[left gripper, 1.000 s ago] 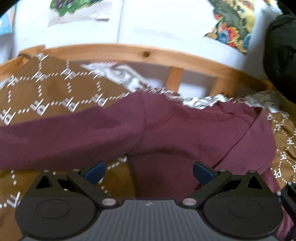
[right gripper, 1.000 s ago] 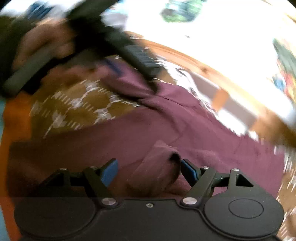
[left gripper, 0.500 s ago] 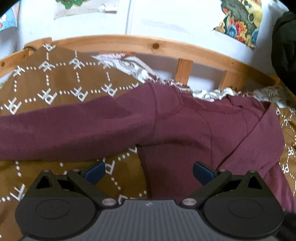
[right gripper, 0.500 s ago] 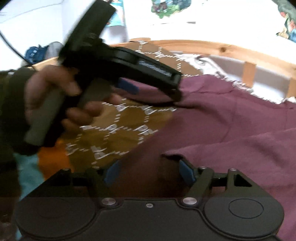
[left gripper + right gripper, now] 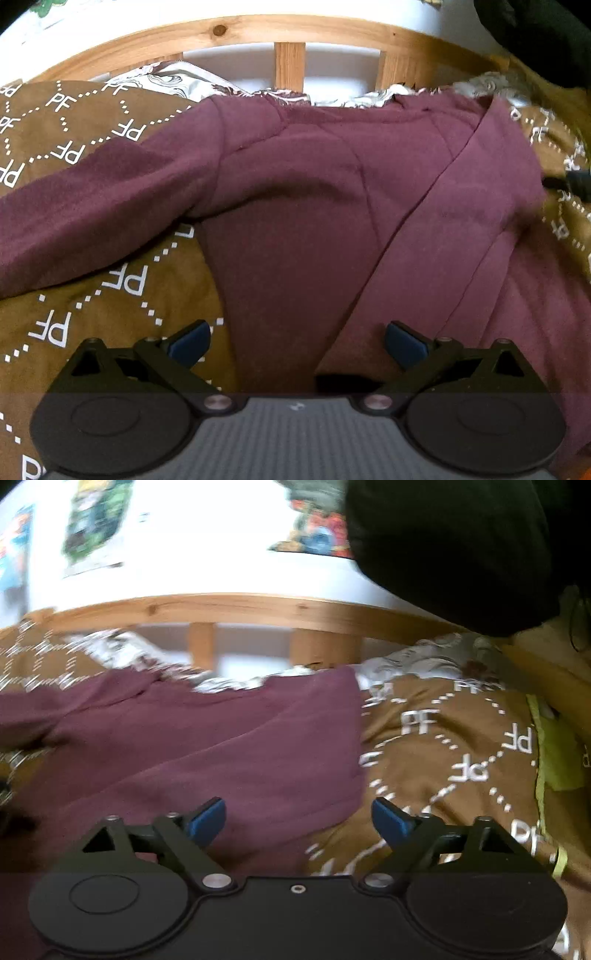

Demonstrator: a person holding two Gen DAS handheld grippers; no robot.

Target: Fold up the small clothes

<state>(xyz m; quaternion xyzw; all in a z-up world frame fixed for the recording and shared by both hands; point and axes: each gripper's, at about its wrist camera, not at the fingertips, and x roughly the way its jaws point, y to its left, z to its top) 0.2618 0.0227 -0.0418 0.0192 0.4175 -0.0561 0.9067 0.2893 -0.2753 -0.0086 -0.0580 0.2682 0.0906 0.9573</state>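
Note:
A maroon long-sleeved top (image 5: 295, 192) lies spread on a brown blanket (image 5: 92, 317) printed with white letters. One sleeve (image 5: 85, 221) stretches out to the left; the right side is folded over the body along a diagonal crease. My left gripper (image 5: 297, 345) hovers open just over the top's left side edge, nothing between its blue pads. In the right wrist view the top (image 5: 207, 746) fills the left half. My right gripper (image 5: 298, 819) is over the garment's right edge, its jaws opening, with no cloth pinched between them.
A wooden bed rail (image 5: 288, 33) with upright slats runs along the far edge, a white wall with posters behind it. Patterned white bedding (image 5: 177, 79) bunches under the rail. A dark garment (image 5: 461, 554) hangs at upper right. A lime-green strip (image 5: 554, 753) edges the blanket on the right.
My right gripper let go of the maroon fold it had between its jaws and swung right to the garment's edge. My left gripper dropped lower and closer to the top.

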